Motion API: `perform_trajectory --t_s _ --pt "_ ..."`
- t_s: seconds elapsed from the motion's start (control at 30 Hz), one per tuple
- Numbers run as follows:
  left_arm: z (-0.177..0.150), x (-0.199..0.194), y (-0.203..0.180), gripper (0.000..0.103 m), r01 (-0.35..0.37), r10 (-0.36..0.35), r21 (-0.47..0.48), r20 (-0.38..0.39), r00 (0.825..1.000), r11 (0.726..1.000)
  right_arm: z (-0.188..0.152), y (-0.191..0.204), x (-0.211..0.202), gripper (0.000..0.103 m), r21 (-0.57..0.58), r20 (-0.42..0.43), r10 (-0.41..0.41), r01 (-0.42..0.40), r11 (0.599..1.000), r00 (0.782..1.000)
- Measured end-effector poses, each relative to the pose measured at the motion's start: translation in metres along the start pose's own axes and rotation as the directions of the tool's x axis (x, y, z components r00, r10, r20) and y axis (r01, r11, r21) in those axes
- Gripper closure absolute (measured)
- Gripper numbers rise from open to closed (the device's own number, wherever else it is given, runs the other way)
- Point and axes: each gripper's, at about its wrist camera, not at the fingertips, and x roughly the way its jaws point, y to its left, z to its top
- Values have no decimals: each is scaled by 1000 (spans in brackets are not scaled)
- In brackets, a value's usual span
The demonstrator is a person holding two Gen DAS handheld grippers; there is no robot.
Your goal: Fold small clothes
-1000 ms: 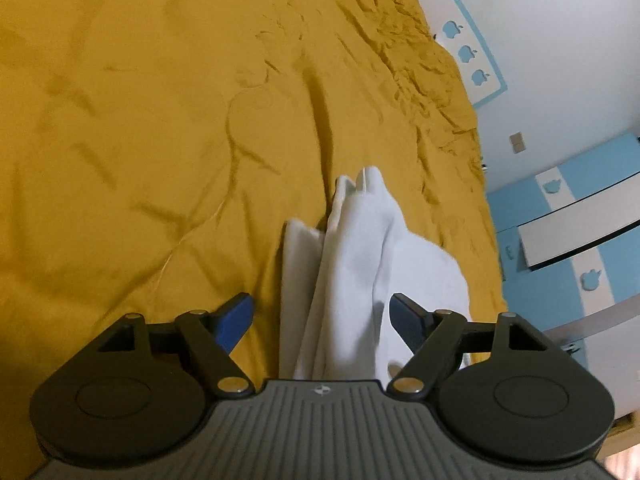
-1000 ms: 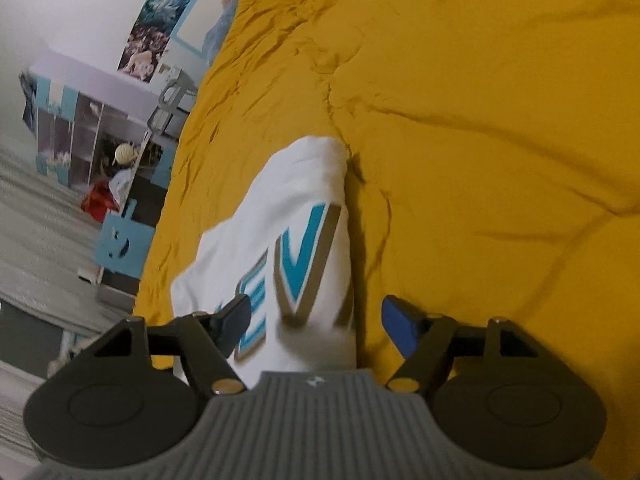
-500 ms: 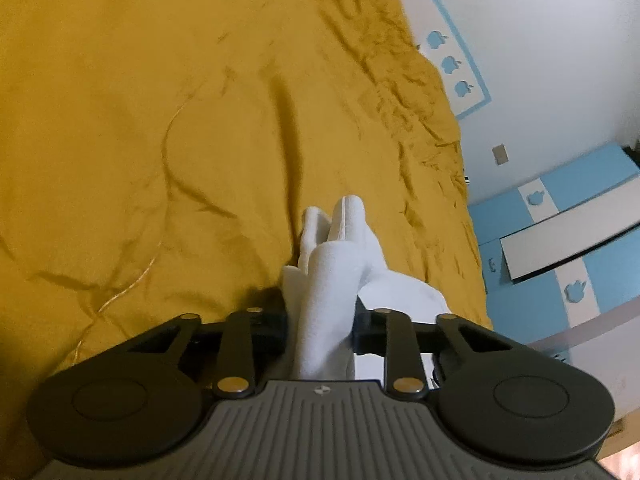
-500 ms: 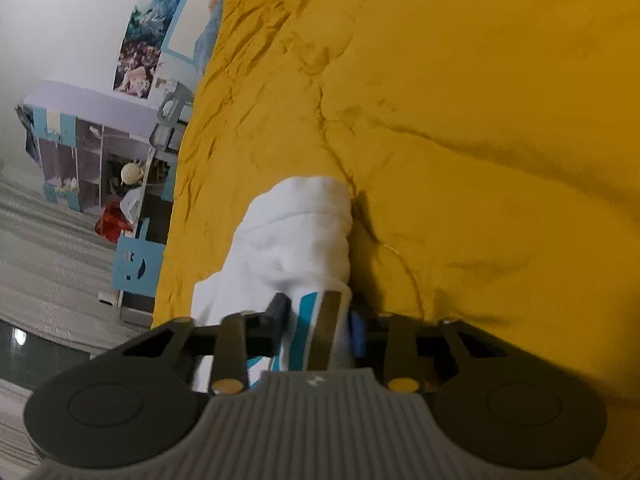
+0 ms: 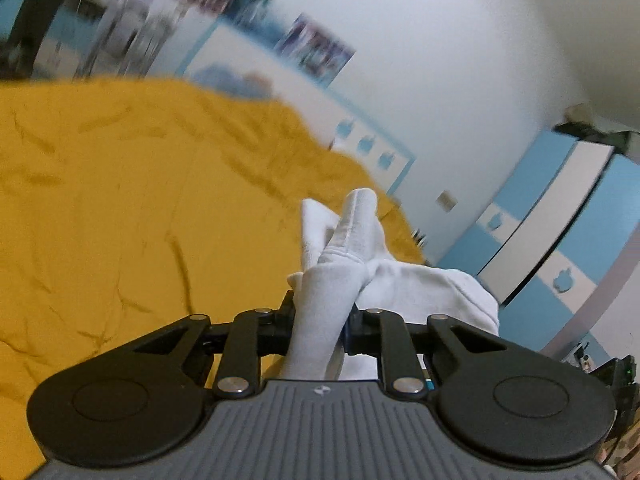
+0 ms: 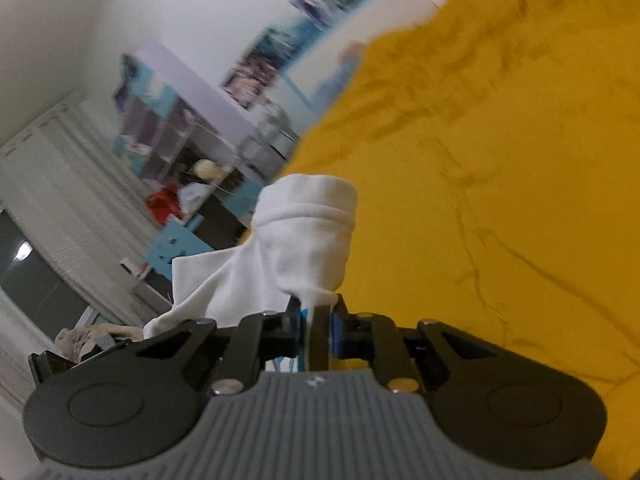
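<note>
Left tongs [image 5: 320, 322]: jaws closing, pads already clamped on a bunched fold of the white garment [image 5: 344, 280]. Cloth runs up through the jaws and spills right in a loose lump; two narrow ends stick up past the tips. Can't tell if those are sleeves or hem corners.

Below and to the left is the yellow bedspread [image 5: 120, 220], wrinkled, nothing else on it in my view. The garment looks clear of the bed at the left grip. Whether the low end touches the spread, I can't tell.

Right tongs [image 6: 316, 328]: jaws closing too, nearly together, pinching a thin edge of the same white garment [image 6: 308, 236]. Some teal print shows right at the pads. A banded, cuff-like roll stands above the tips and a flap hangs off to the left. Yellow bedspread [image 6: 500, 200] fills the right side of this view.

Step, my read: pickup is done and both ends are held, so this is the lift and spread before any fold. Task barely started.

Next move needs:
- pull the two grips apart to take out the bunching
- lay it flat on the bed
- regrip on clean edges; both holds look wadded, so a fold from here would come out crooked.
</note>
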Motion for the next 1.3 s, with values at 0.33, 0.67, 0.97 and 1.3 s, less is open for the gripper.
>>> perform_trajectory --t_s 0.33,0.67,0.97,1.3 --pt "-19 -103 -97 82 113 -127 83 183 975 990 -23 92 -169 95 -188 157 91 -61 980 983" --pt "-59 -123 -131 82 168 -175 101 64 983 981 -53 100 -289 95 -192 181 38 -2 981 983" --pt "-84 -50 -87 82 56 -50 51 -128 991 997 -73 22 -239 95 -48 32 -87 89 995 996" --pt "-95 31 -44 83 -36 53 56 -334 941 998 -54 -47 -136 94 19 -128 -205 209 978 970"
